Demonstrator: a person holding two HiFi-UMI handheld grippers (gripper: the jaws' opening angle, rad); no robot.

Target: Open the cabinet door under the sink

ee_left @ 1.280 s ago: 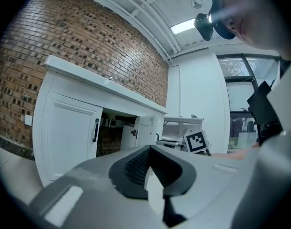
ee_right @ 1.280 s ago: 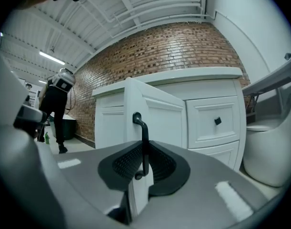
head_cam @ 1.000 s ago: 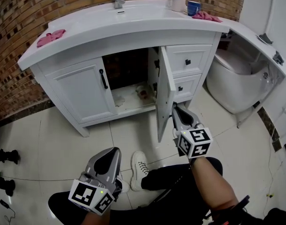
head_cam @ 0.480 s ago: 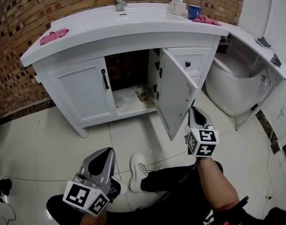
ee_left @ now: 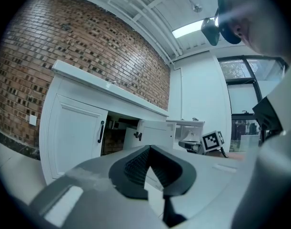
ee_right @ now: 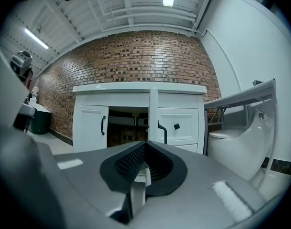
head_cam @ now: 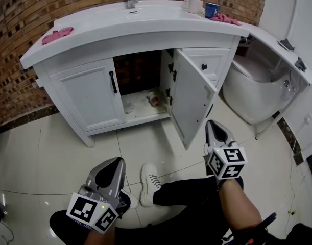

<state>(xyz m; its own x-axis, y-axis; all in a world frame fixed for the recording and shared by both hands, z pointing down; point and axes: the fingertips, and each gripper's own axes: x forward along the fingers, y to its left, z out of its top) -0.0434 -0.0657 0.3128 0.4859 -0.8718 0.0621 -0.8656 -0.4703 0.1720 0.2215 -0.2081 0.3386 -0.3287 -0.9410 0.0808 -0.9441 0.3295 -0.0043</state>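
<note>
The white sink cabinet (head_cam: 74,124) has its right door (head_cam: 192,100) swung wide open, edge-on in the right gripper view (ee_right: 153,113) with its black handle (ee_right: 162,130) showing. The left door (head_cam: 88,100) stays closed, black handle (head_cam: 113,81) upright. My right gripper (head_cam: 213,125) hovers just in front of the open door's lower corner, apart from it, jaws shut with nothing between them (ee_right: 146,145). My left gripper (head_cam: 114,163) hangs low over the floor near my knee, shut and empty (ee_left: 149,148).
A white toilet (head_cam: 253,93) stands right of the cabinet under a shelf (head_cam: 283,50). Two drawers (head_cam: 204,65) sit behind the open door. A small container (head_cam: 153,99) lies inside the cabinet. My shoe (head_cam: 151,180) rests on the tiled floor. Cloths, cup and bottle are on the counter.
The right door swung from nearly edge-on to wide open. My right gripper let go of it, drew back toward me and closed its jaws. The left gripper stayed put.
</note>
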